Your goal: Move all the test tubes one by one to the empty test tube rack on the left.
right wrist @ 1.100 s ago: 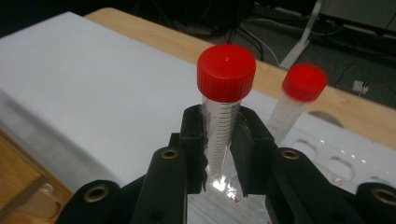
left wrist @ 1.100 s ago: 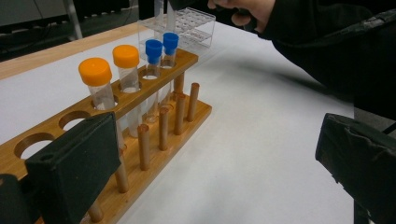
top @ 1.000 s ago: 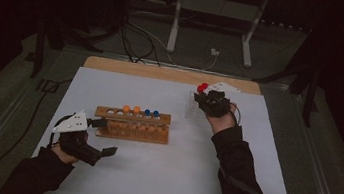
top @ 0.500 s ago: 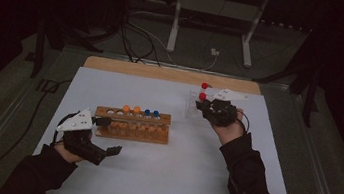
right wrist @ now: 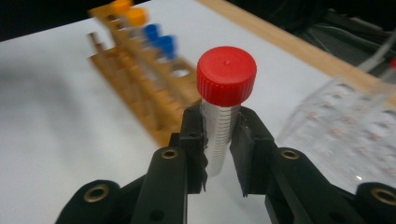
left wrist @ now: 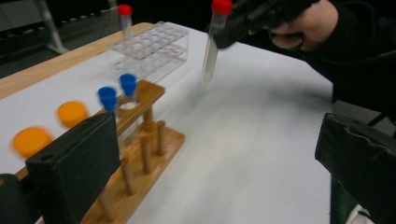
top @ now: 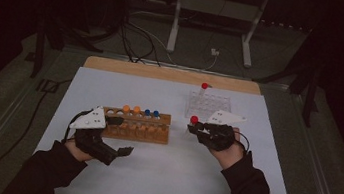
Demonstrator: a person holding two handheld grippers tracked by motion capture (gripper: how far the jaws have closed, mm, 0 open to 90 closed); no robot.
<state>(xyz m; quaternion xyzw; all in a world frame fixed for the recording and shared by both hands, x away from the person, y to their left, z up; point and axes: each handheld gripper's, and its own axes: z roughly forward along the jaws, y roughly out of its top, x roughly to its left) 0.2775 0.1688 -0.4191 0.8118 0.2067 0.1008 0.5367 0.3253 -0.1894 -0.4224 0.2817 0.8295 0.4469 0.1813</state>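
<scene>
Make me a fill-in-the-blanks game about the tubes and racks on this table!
1. The right gripper is shut on a tube with a ____ cap.
2. The wooden rack holds two orange-capped tubes and two ____-capped ones.
3. The clear rack holds ____ tube, standing at its far edge.
4. The left gripper, beside the wooden rack, has its jaws ____.

Missing words: red; blue; one; open
</scene>
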